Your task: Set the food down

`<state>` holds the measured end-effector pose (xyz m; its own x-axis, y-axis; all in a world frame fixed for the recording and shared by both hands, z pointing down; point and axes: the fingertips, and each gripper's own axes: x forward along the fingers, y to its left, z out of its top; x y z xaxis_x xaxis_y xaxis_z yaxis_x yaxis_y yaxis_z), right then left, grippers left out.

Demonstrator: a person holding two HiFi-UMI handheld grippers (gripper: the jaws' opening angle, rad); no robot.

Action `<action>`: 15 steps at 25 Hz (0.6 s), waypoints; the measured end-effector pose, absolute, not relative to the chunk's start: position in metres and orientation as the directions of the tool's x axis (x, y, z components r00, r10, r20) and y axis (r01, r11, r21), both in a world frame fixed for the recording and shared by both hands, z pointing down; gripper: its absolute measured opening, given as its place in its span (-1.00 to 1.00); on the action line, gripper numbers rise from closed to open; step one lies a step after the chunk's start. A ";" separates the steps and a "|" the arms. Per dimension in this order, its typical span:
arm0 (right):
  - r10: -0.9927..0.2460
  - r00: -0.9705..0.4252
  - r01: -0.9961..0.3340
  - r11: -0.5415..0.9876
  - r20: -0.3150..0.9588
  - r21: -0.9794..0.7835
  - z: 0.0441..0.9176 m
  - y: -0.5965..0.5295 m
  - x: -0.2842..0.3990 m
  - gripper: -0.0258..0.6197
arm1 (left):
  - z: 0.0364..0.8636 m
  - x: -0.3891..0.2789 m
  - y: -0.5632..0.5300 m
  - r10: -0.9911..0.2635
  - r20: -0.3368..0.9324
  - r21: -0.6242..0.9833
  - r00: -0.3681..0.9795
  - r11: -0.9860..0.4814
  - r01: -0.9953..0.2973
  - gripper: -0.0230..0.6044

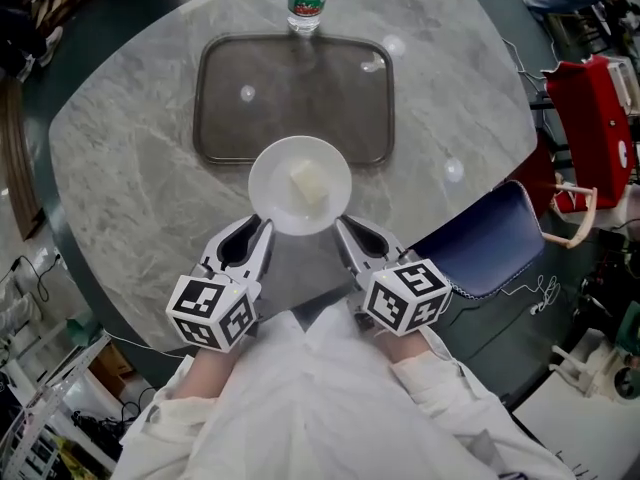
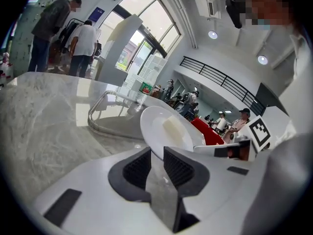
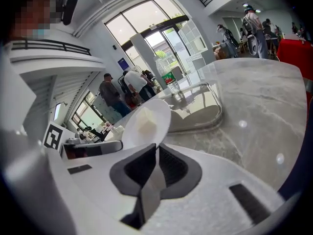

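A white plate [image 1: 300, 185] carries a pale cube of food [image 1: 308, 182]. It hangs over the near edge of a dark tray [image 1: 230, 98]. My left gripper [image 1: 262, 232] is shut on the plate's near-left rim. On the near-right rim my right gripper [image 1: 340, 230] is shut too. In the left gripper view the plate [image 2: 166, 131] rises from between the black pads [image 2: 179, 168], with the food [image 2: 173, 129] on it. The right gripper view shows the plate [image 3: 146, 124] pinched the same way, the food [image 3: 145, 124] near its middle.
A plastic water bottle [image 1: 307, 0] stands just beyond the tray's far edge. All of this rests on the round marble table [image 1: 130, 168]. A blue chair [image 1: 490, 238] sits at the table's right edge, a red one [image 1: 595, 118] farther right. People stand in the hall behind.
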<state>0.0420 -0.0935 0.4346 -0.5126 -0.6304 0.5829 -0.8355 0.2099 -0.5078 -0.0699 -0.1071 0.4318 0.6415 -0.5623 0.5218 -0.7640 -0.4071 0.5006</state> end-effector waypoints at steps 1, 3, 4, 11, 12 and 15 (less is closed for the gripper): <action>-0.630 -0.515 -0.835 0.216 0.581 -0.506 0.433 -0.099 0.044 -0.87 | 0.431 -0.068 -0.113 -0.567 0.518 0.501 0.640 -0.405 -0.765 -0.71; -0.630 -0.518 -0.835 0.224 0.579 -0.503 0.431 -0.110 0.049 -0.87 | 0.428 -0.063 -0.122 -0.576 0.512 0.500 0.637 -0.403 -0.766 -0.71; -0.630 -0.518 -0.835 0.226 0.578 -0.502 0.431 -0.114 0.052 -0.87 | 0.427 -0.060 -0.126 -0.580 0.510 0.499 0.635 -0.402 -0.767 -0.71; -0.630 -0.527 -0.832 0.246 0.570 -0.497 0.432 -0.146 0.060 -0.87 | 0.428 -0.053 -0.157 -0.603 0.499 0.490 0.623 -0.396 -0.776 -0.71; -0.627 -0.531 -0.830 0.250 0.570 -0.498 0.433 -0.150 0.060 -0.87 | 0.429 -0.053 -0.161 -0.605 0.500 0.490 0.619 -0.392 -0.779 -0.71; -0.620 -0.543 -0.824 0.262 0.567 -0.502 0.435 -0.162 0.060 -0.87 | 0.432 -0.053 -0.171 -0.612 0.502 0.488 0.611 -0.384 -0.784 -0.70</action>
